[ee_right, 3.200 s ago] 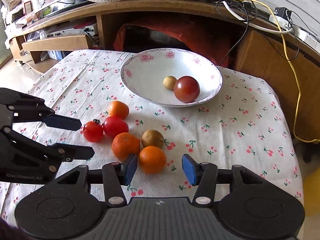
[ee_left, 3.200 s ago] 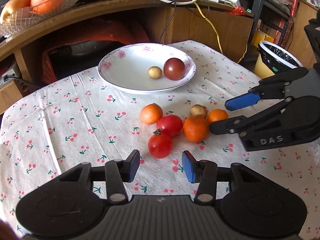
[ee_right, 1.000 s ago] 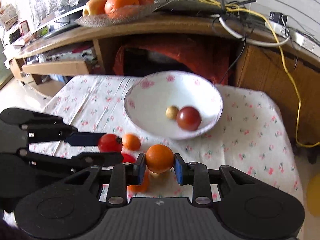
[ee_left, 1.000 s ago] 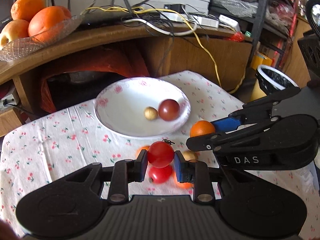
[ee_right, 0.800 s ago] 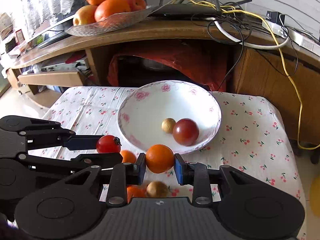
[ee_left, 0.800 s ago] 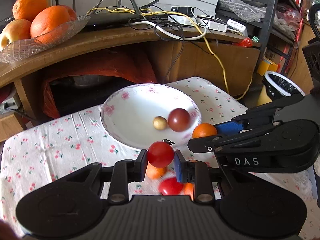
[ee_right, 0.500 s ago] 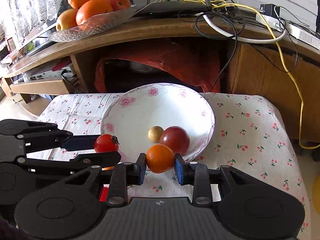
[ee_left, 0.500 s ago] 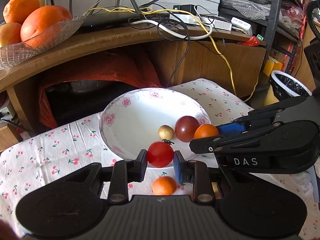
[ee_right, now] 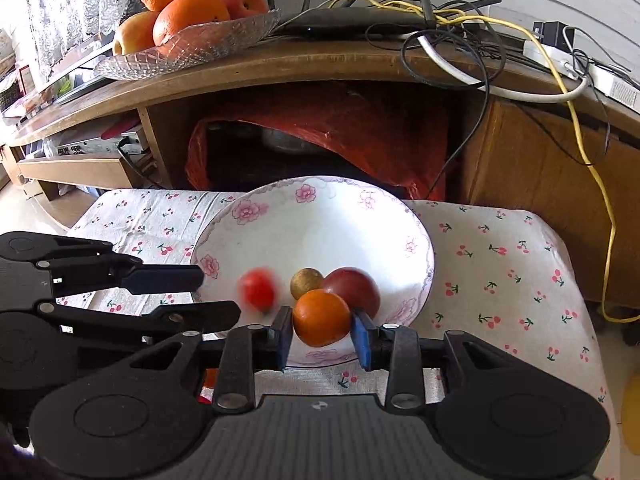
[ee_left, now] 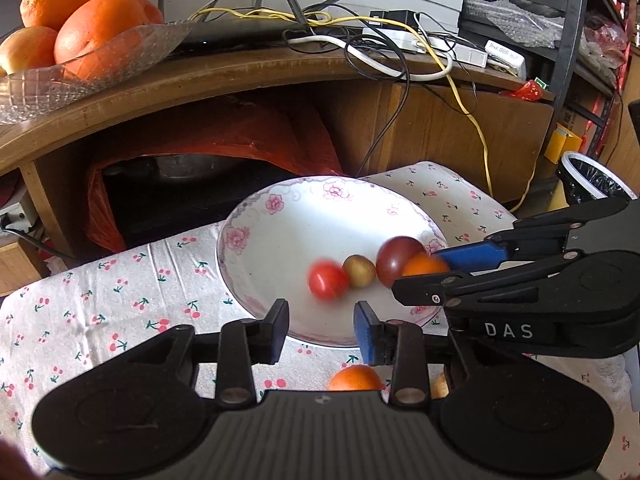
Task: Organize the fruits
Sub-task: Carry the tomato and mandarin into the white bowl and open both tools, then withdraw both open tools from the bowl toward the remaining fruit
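Observation:
A white flowered bowl stands on the cherry-print tablecloth. In it lie a dark red tomato and a small brown fruit. A red tomato, blurred, is dropping into the bowl just ahead of my left gripper, whose jaws are opening with nothing between them. My right gripper hangs over the bowl's near right side. Its jaws are starting to open, with an orange still sharp and in place between the pads.
Another orange lies on the cloth under my left gripper. A glass dish of large oranges sits on the wooden shelf behind, among cables. A red bag fills the space below it. A lined bin stands at the right.
Both grippers came forward from the fruit pile to the bowl, carrying a fruit each. The left jaws have spread and the red tomato has left them. The right jaws have widened slightly.

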### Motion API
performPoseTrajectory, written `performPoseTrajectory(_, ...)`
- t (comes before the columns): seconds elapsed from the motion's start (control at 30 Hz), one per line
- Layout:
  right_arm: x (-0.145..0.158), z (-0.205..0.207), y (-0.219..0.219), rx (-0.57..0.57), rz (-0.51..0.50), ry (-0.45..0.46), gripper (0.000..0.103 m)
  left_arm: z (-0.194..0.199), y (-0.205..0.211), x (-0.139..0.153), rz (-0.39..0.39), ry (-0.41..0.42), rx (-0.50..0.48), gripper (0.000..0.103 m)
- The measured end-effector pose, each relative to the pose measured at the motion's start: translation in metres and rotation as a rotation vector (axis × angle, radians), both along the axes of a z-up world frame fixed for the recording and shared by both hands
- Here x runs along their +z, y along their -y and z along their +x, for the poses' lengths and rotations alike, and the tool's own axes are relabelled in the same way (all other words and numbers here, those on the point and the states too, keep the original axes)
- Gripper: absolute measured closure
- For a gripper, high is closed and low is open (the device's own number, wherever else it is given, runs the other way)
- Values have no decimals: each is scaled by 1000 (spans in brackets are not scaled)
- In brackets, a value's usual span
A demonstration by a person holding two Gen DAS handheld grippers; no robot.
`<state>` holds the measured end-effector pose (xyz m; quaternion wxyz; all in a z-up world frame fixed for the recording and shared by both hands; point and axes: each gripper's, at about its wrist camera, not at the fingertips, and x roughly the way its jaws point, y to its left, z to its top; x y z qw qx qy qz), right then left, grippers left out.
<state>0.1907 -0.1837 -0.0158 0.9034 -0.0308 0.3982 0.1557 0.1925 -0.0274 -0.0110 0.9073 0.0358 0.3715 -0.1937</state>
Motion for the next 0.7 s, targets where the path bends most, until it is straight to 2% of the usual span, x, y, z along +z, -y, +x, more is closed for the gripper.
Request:
performPoseTrajectory(0.2,10,-2,3,-5,10,34,68,-4,-6,12,-19,26,24,56)
performPoseTrajectory(0.5,49,-21,25,-98,87,123,67,-25,-21,39,-54,60,54,55)
performPoseTrajectory(0.6,56,-33,28,-107,110,119,66,-39,-24,45,-56,57,52,55)
performPoseTrajectory(0.7,61,-50,27,-95,90,115,66,-56,-27,48,-59,52,50,54)
